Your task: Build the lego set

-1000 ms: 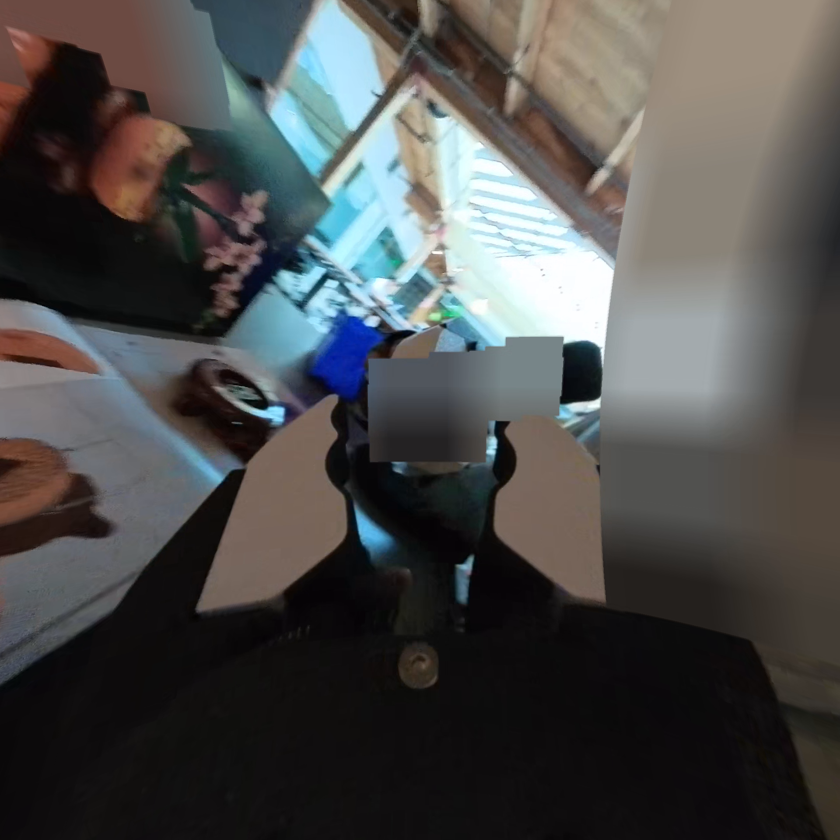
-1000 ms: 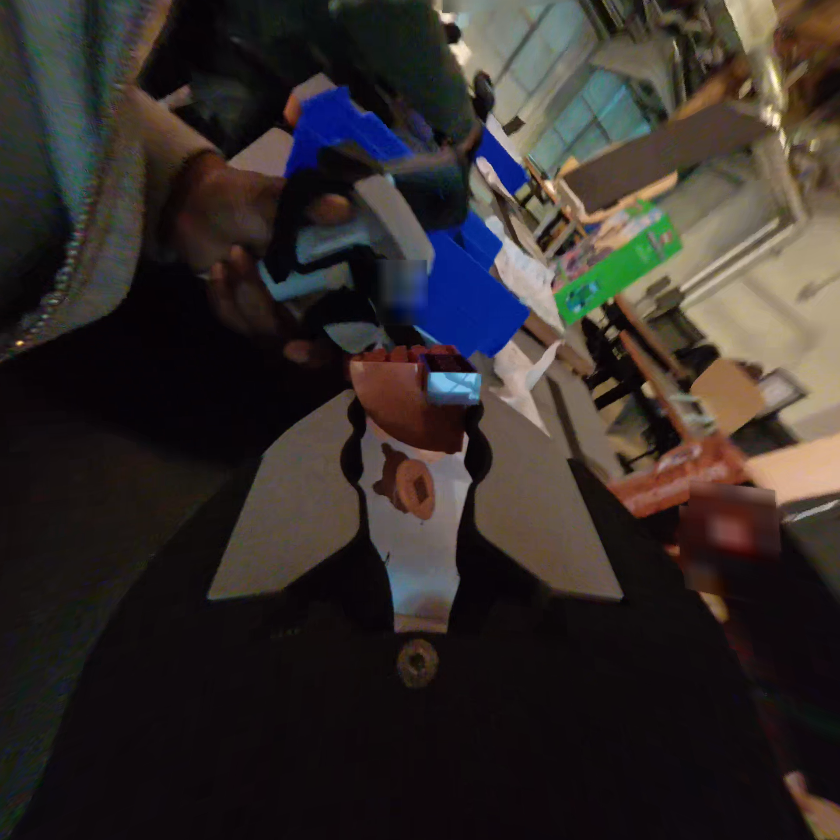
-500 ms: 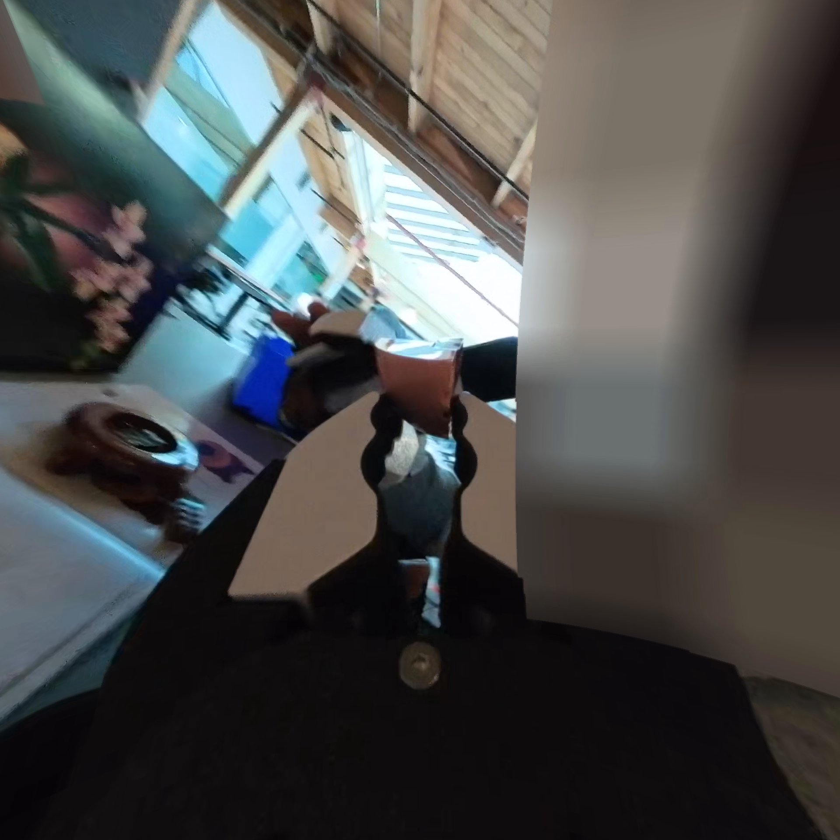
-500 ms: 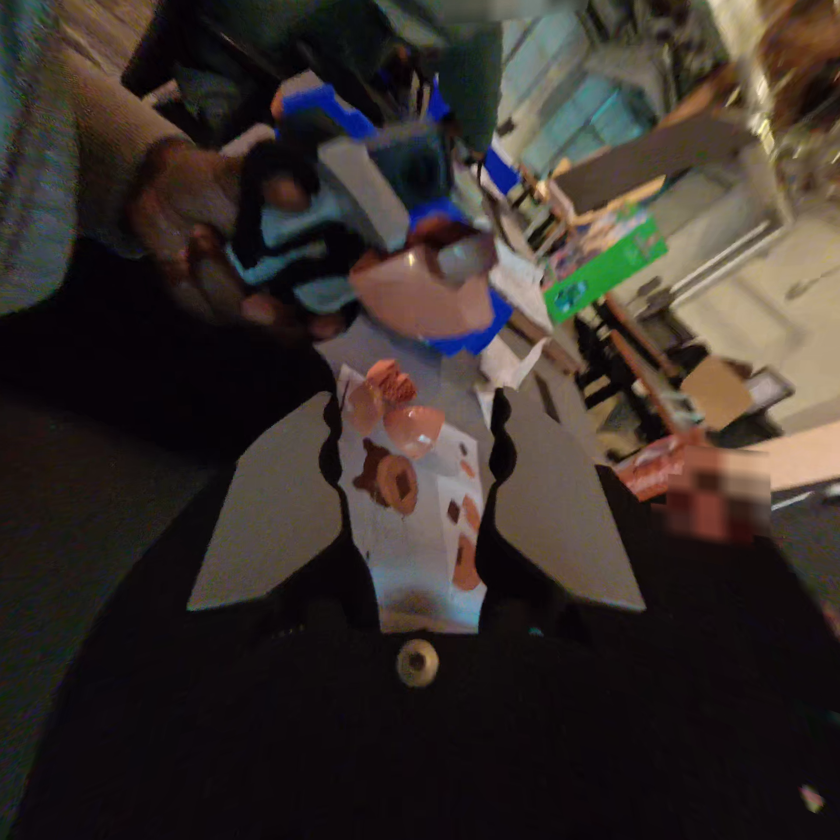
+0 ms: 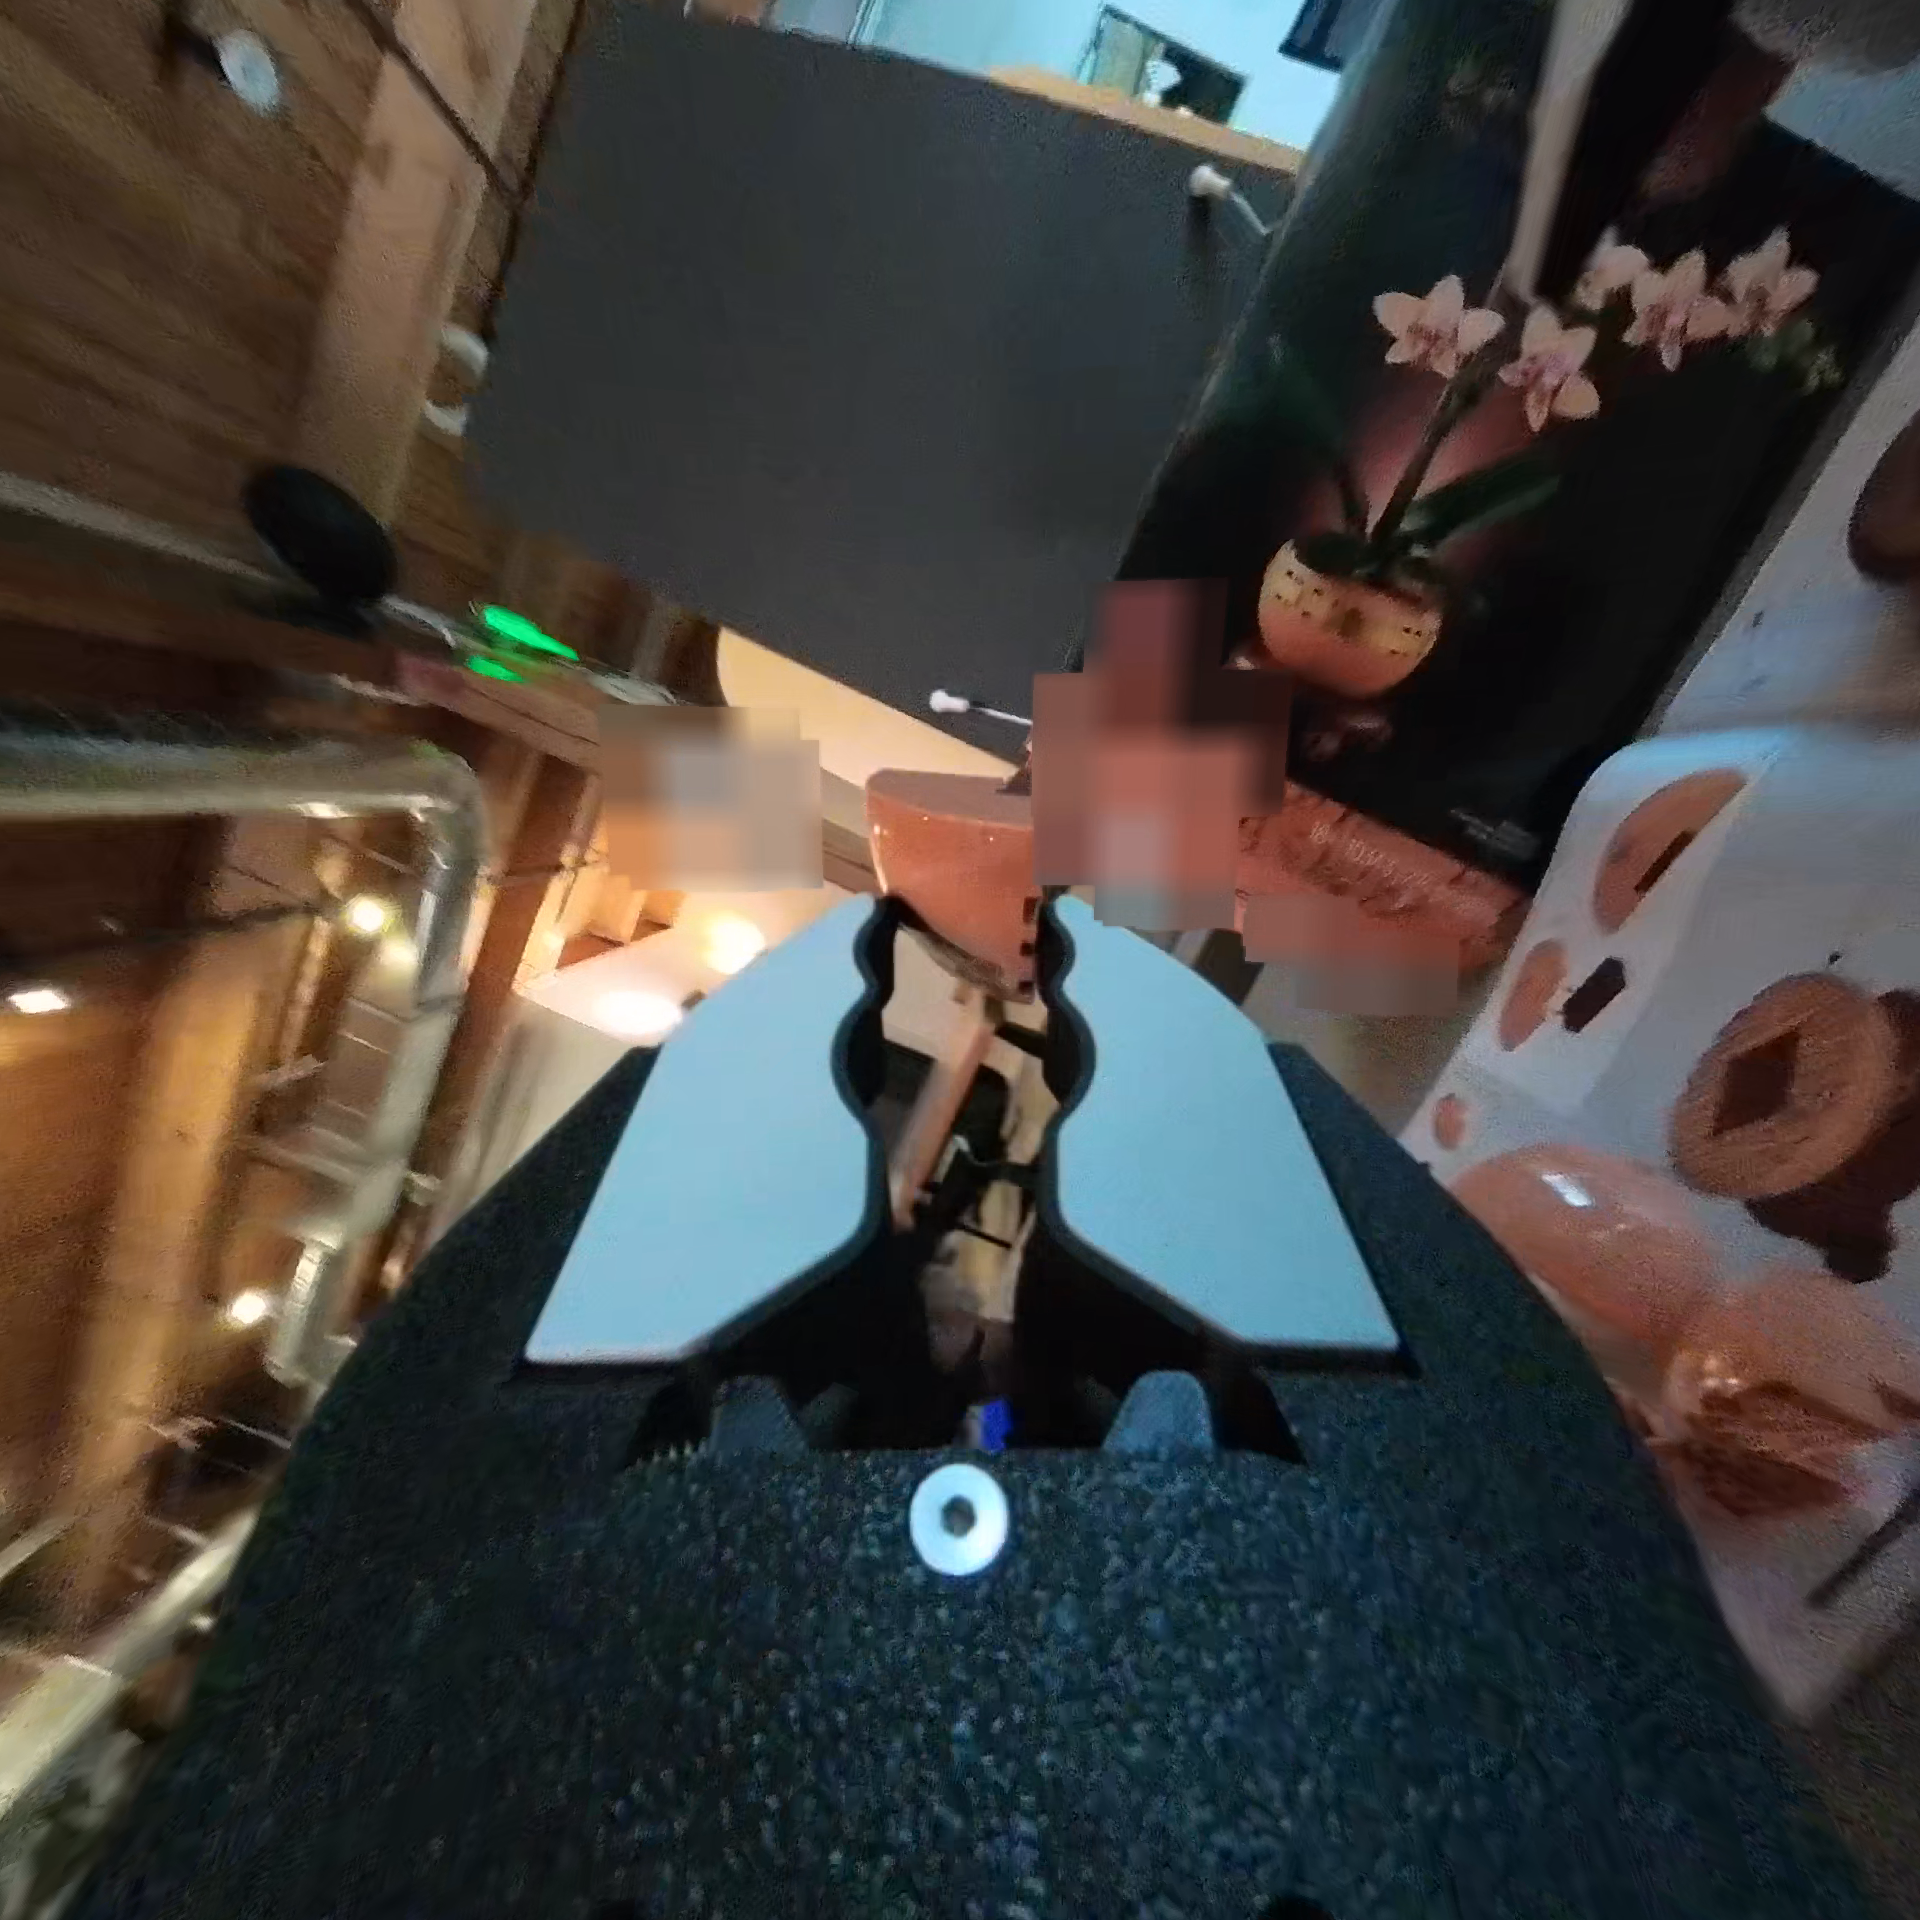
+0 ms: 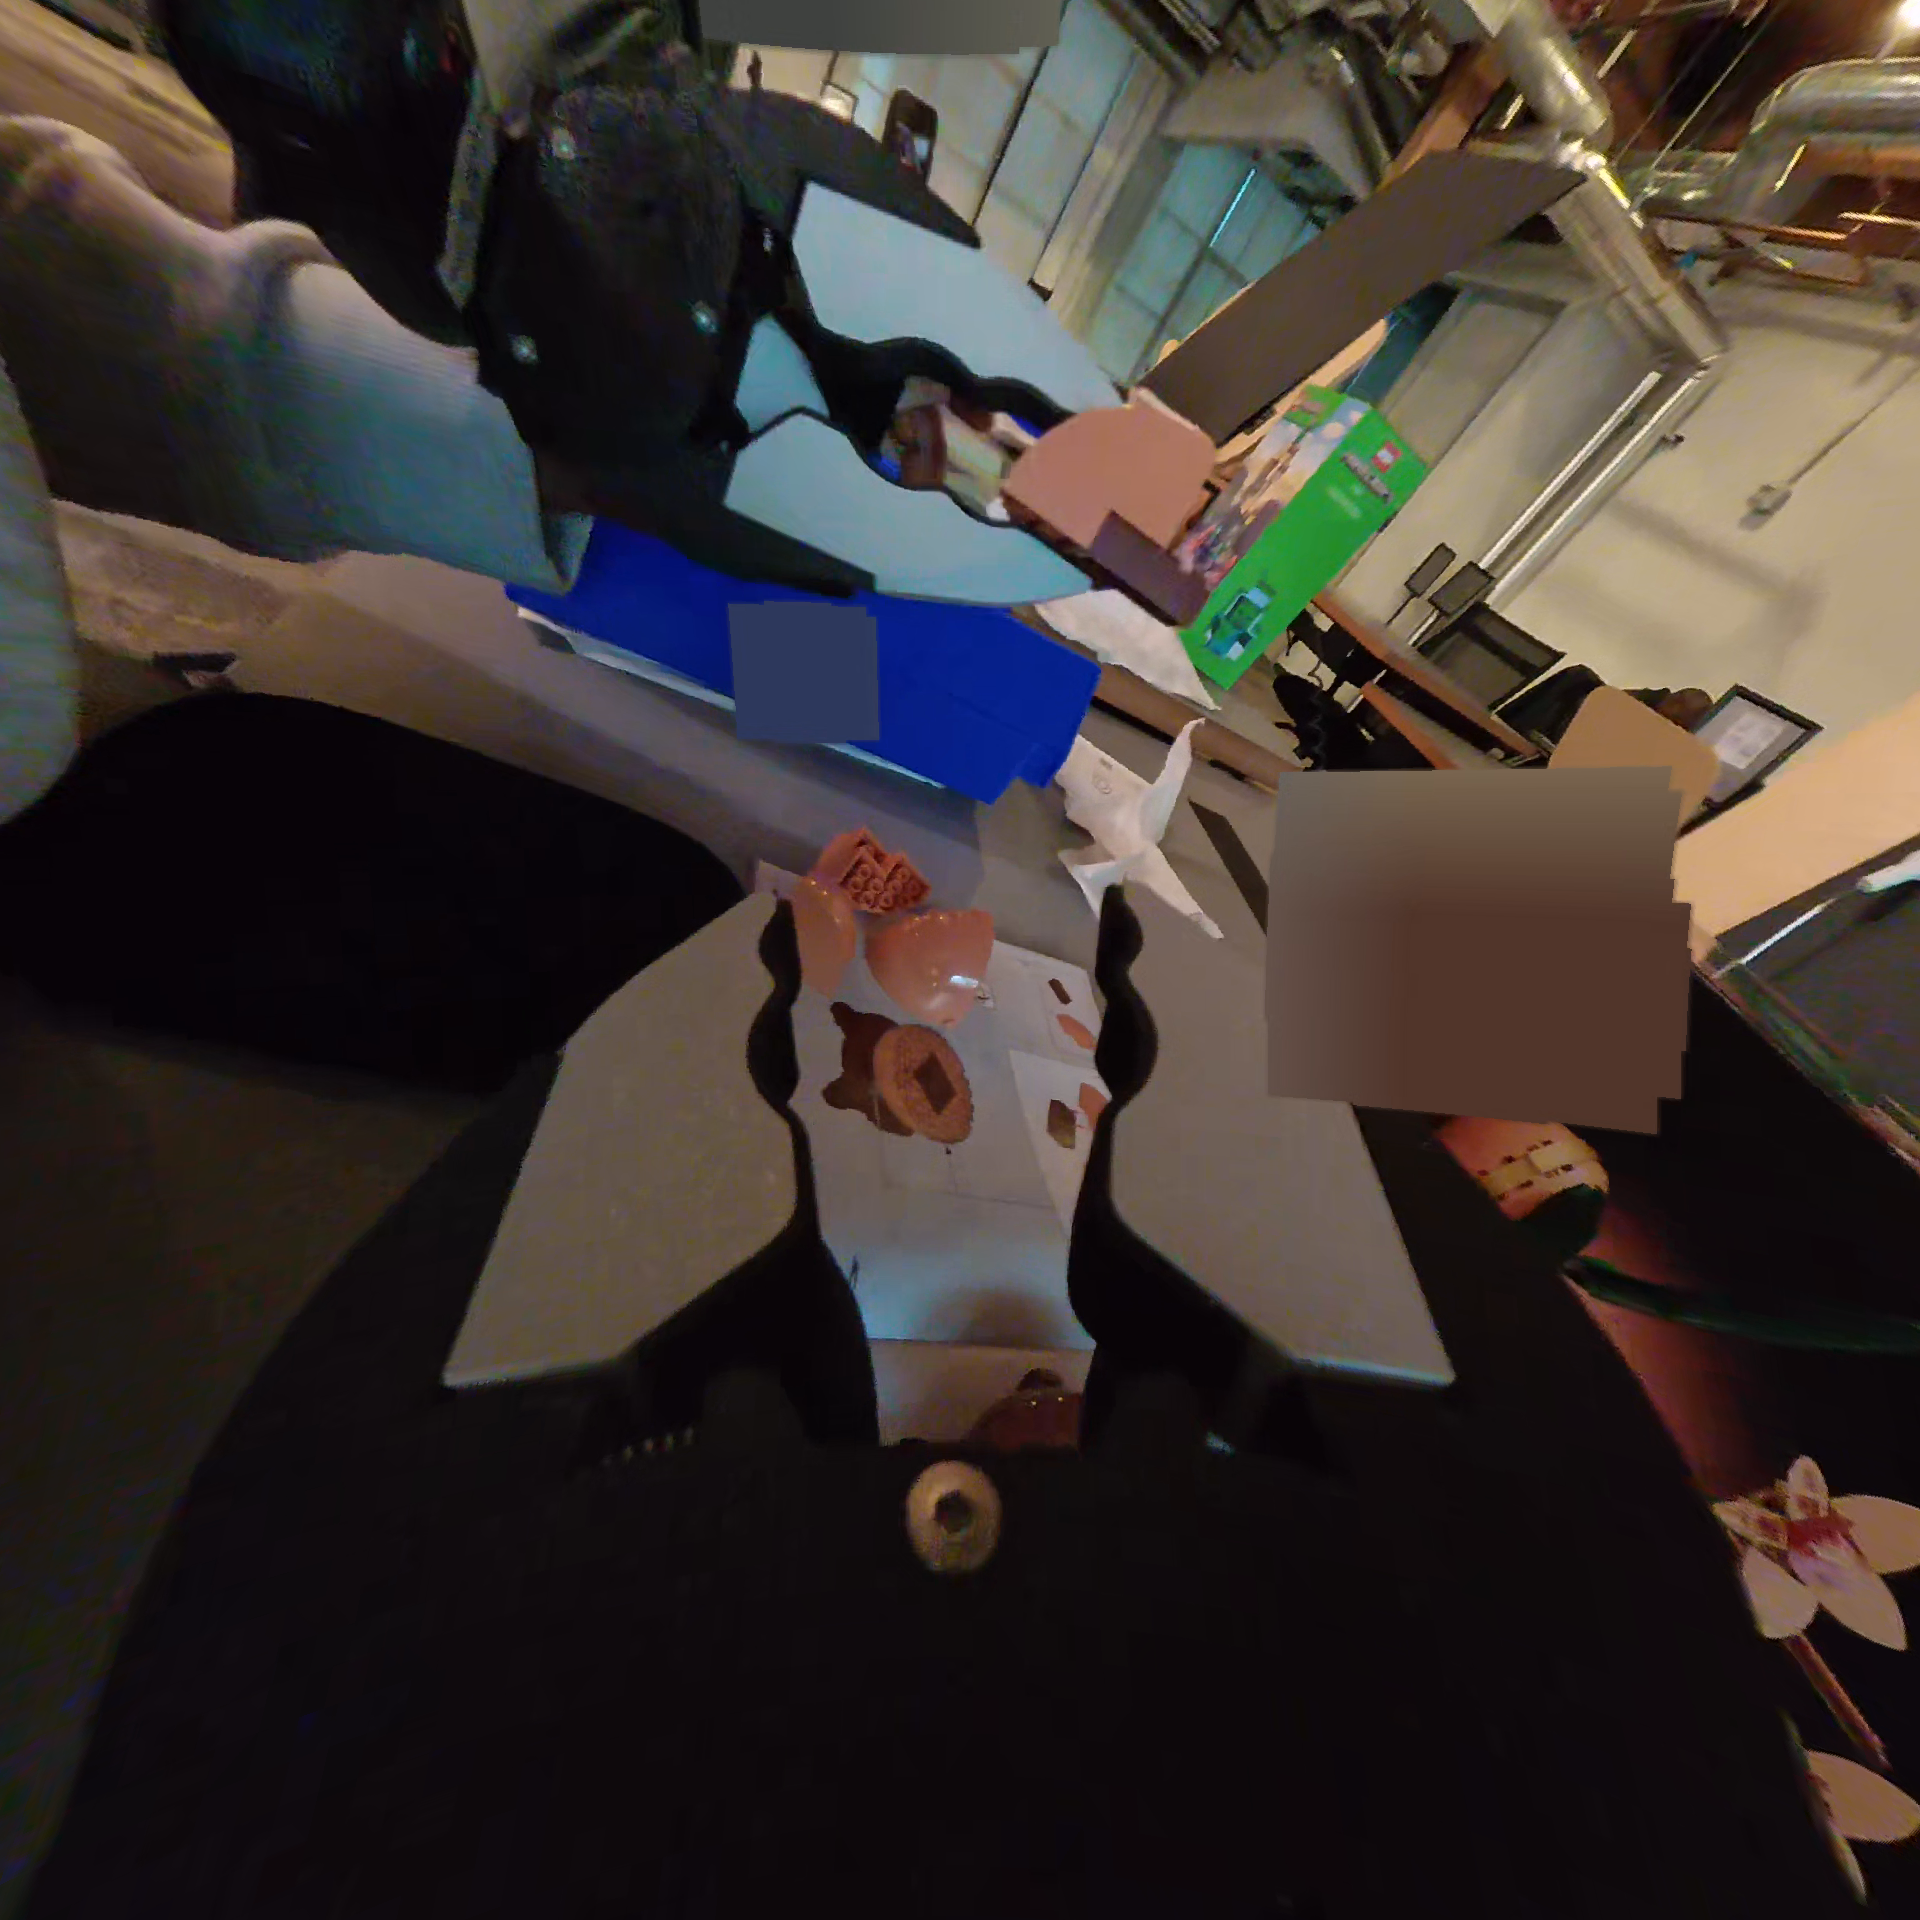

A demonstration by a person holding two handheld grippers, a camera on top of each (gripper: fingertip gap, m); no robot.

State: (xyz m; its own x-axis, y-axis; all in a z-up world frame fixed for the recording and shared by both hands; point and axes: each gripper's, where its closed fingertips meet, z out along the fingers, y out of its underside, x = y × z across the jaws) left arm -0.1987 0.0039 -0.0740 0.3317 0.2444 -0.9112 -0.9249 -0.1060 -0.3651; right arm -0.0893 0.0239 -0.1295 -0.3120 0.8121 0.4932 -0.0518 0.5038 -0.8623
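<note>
My left gripper (image 5: 961, 914) is shut on a terracotta curved brick piece (image 5: 951, 862) with a dark brown part, held up in the air. The right wrist view shows the same gripper (image 6: 1060, 488) higher up, with both fingers on that piece (image 6: 1117, 473). My right gripper (image 6: 940, 914) is open and empty above a white instruction booklet (image 6: 935, 1226). Loose terracotta brick pieces (image 6: 920, 961) lie at the booklet's far end, just beyond my right fingertips. The booklet (image 5: 1714, 935) and a glossy terracotta piece (image 5: 1558, 1247) also show in the left wrist view at the right.
A blue box (image 6: 966, 675) lies behind the loose pieces, with a crumpled white bag (image 6: 1132, 831) beside it. A green toy box (image 6: 1309, 530) stands farther back. A black box with an orchid picture (image 5: 1455, 499) stands by the booklet. A person's sleeve (image 6: 208, 364) is at left. Across from one pair of fingers to the other is roughly 12 centimetres.
A second ago my right gripper held the terracotta piece. My left gripper shut on it, the right one opened and let go, and the left has swung away with the piece.
</note>
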